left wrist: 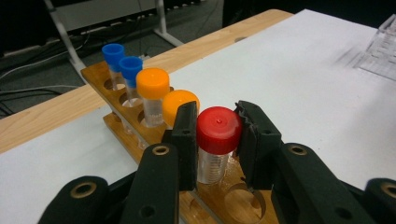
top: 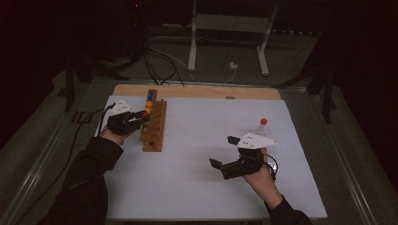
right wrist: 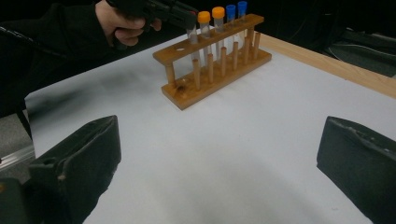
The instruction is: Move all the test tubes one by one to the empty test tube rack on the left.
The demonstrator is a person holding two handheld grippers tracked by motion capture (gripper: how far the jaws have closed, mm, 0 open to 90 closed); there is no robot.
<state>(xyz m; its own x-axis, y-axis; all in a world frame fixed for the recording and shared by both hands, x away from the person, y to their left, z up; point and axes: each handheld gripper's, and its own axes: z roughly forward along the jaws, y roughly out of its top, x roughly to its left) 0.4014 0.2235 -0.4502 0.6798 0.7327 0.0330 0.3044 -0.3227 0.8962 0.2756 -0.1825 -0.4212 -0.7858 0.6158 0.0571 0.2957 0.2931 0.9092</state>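
Left gripper (left wrist: 218, 135) is clamping the red-capped tube (left wrist: 218, 133) in the wooden rack (left wrist: 95, 77)!
Right gripper (top: 229, 152) is hovering well apart from the rack, jaws gaping wide.

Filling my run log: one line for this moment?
left gripper: shut on red tube | at rack | right gripper: open over table

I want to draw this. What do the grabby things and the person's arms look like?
Each gripper, left gripper and right gripper, is black with two chunky jaws, brass-ringed holes at the joints, a pale three-cornered plate on top and a trailing black cable. The person wears dark long sleeves.
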